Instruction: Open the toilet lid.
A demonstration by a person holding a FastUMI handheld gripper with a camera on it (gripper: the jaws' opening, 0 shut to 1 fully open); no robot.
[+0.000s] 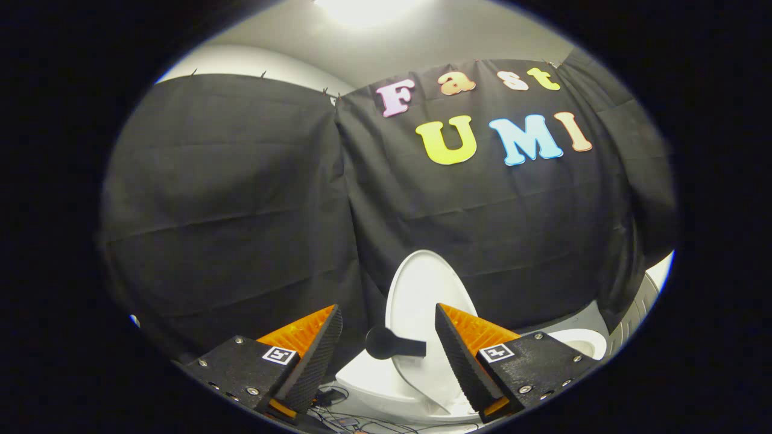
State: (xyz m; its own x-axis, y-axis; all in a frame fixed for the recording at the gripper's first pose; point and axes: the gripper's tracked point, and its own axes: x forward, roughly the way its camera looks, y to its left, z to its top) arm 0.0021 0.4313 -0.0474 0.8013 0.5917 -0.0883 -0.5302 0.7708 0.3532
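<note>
A black cloth wall takes up most of the frame, hung across the middle and upper half, with a pale ceiling and a bright lamp glare above it at the top centre. Below it, in the lower centre, stands the toilet, white, its bowl rim running off toward the lower right behind the right finger.

The toilet lid stands raised, close to upright and leaning back toward the cloth, its pale oval face turned toward the camera. A dark knob-like handle juts out from the lid's lower left side, its round end pointing left. Judging by how the lid stands, the opening looks done or all but done; what may be left is only to make sure it rests back and to draw clear.

The gripper sits at the bottom centre of the frame, looking roughly level at the lid, tipped a little so that the left finger lies lower than the right. Its fingers are spread wide and grasp nothing: the handle lies in the gap between them, just ahead, touching neither as far as I can tell. The right finger overlaps the lid's lower right edge in the picture.

A few thin cables lie on the floor at the bottom, under the left finger.
</note>
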